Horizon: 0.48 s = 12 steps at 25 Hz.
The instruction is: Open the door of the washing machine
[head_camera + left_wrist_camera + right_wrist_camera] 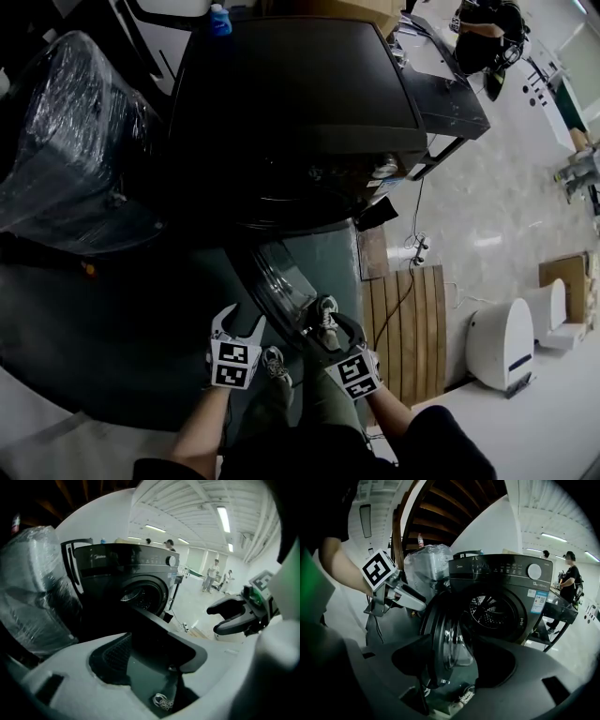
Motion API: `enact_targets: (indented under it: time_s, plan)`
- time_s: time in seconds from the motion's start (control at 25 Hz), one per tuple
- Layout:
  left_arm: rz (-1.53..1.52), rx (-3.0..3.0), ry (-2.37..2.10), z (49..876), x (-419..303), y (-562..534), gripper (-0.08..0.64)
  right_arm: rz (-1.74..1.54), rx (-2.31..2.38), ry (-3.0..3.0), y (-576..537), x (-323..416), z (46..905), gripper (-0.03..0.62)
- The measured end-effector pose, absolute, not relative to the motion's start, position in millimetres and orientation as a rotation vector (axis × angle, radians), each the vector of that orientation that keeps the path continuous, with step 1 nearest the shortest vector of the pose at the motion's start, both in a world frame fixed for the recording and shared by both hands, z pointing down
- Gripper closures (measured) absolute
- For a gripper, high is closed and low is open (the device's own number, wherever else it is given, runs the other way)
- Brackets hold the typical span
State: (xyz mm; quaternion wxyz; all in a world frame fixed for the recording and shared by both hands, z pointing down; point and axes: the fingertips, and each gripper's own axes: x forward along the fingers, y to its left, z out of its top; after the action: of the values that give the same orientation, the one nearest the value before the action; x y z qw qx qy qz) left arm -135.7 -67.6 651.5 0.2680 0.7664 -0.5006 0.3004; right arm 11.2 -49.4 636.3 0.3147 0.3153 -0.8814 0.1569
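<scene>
The door (pixel 445 630) of the washing machine (pixel 300 94) stands swung out toward you, with the drum exposed. Both sets of fingers are spread wide and hold nothing. Your left gripper (pixel 239 323) hangs near the door's outer face. Your right gripper (pixel 339 328) sits at its free edge, which seems to lie in the gap unpinched, though the dark rim makes contact hard to judge.

If you pull away crooked, a finger can snag that rim and swing the door shut or strain the hinge.

On your left, the plastic-wrapped appliance (pixel 66 141) crowds the swing. On your right, a cable (pixel 408 291) and a slatted wooden board (pixel 412 319) lie on the floor. The open room is straight back toward your feet.
</scene>
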Motion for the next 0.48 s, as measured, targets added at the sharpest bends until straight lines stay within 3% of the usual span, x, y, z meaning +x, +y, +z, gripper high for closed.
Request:
enact_targets:
  time_s: [0.48]
  plan:
    - [0.671,1.869,-1.474,655.8,-240.9,-2.6,0.344,0.363,0.755,-2.347,-18.1,-45.9,624.1,0.321]
